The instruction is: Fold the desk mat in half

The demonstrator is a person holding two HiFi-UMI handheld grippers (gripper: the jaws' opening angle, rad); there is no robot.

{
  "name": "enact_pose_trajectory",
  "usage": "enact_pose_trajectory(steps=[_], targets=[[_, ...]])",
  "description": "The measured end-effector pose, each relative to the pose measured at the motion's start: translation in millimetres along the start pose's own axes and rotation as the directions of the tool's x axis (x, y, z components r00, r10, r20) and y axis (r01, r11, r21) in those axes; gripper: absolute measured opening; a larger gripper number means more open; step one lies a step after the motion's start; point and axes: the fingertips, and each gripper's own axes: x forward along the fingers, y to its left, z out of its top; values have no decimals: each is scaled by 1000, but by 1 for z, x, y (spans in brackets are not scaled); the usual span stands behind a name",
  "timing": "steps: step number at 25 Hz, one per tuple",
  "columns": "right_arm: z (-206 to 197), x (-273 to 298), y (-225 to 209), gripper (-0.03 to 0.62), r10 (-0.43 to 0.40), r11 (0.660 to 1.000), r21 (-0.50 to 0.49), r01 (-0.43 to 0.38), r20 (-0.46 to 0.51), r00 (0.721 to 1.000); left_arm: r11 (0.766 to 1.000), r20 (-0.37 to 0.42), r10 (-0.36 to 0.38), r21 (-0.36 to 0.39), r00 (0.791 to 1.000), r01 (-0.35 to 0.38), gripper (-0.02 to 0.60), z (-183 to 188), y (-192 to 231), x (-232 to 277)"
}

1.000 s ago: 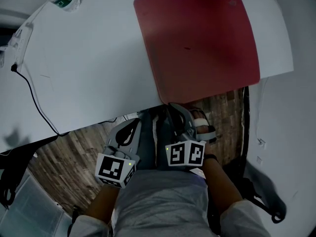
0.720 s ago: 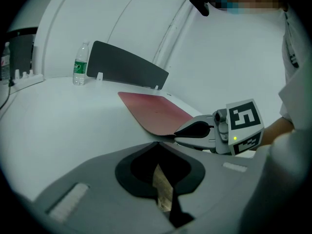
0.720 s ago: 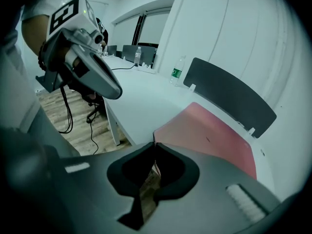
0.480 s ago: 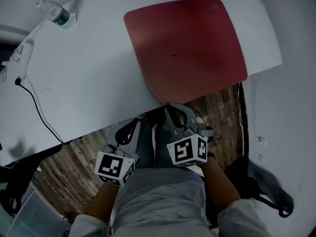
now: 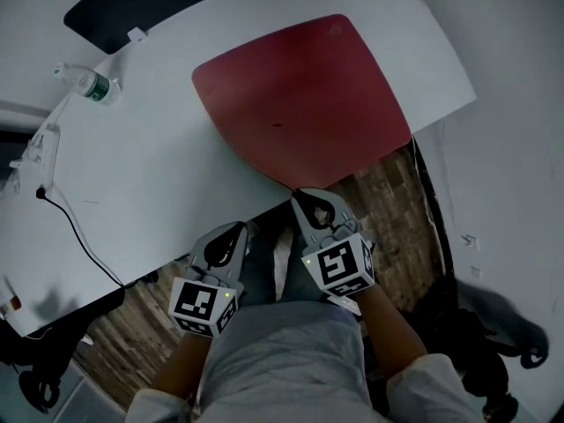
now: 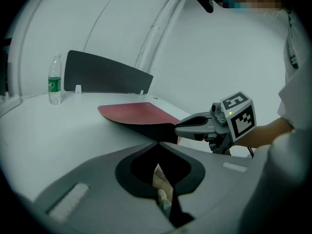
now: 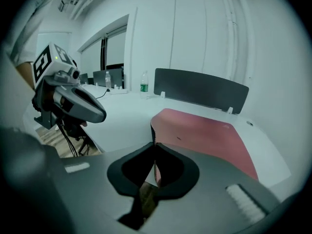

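Observation:
The red desk mat lies flat on the white table, and its near corner sticks out past the table's front edge. My right gripper is shut on that corner; in the right gripper view the mat's thin edge runs between the closed jaws. The left gripper view shows the same grip from the side, with the right gripper at the dark underside of the mat. Left of it, below the table edge, my left gripper is shut and holds nothing.
A water bottle stands at the table's far left beside a dark divider panel. A black cable trails over the left of the table. Wooden floor lies below the edge, with a dark chair base at the right.
The head view has swung, so the table and mat now sit lower and more tilted in it. The right gripper stays at the mat's near corner. The left gripper has barely moved.

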Motion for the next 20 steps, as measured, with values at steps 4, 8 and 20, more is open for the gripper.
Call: enact_pose_trajectory(steps=[4,8,20], targets=[[-1,-13,-26,18,-11,999,49,9,24,1000,1000,5,11,18,1000,-11,18,16,-10,15],[-3,-22,-54,18,-13,998,61,10,37,999,1000,4,18,4,1000,-18,18,28,-23,33],[-26,-45,-132,18,-33,987,157,23,64,997,999,5,15,44,1000,-15,18,68,-66,88]])
